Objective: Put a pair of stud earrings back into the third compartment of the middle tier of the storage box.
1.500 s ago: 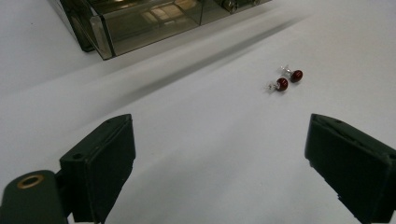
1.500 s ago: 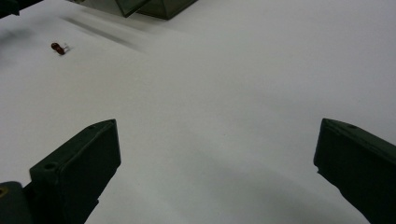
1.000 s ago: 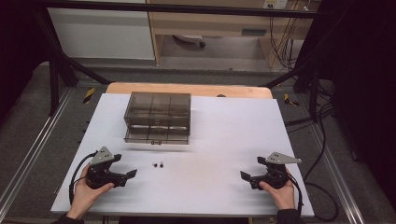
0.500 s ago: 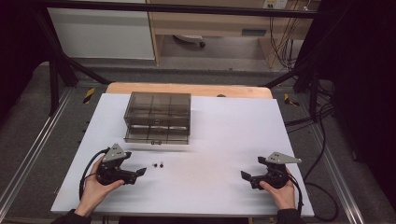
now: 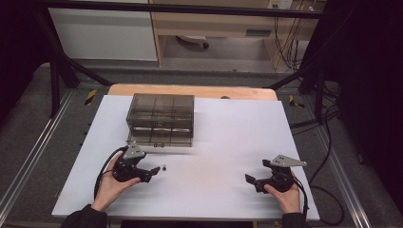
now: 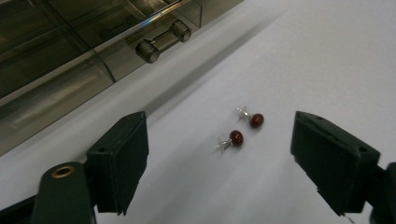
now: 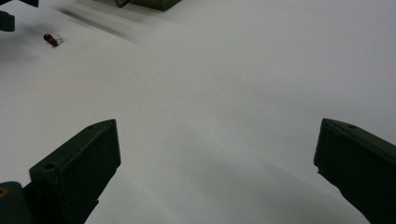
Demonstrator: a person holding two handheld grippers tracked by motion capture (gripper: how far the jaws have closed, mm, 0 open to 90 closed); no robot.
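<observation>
On the white tabletop [image 5: 228,142], 2 dark red stud earrings [image 6: 243,130] lie side by side, just in front of the smoky drawer box [image 5: 160,118]. Aimed at them, the left tool [image 5: 154,172] has its jaws spread with nothing between the pads; they have just been closing. Well apart, the right tool [image 5: 251,180] rests spread over bare tabletop.

High view looks down on our white table [image 5: 228,142] from the near side. Gripper views sit low and close; both share the red studs [image 6: 243,130] and drawer box [image 6: 70,51].
</observation>
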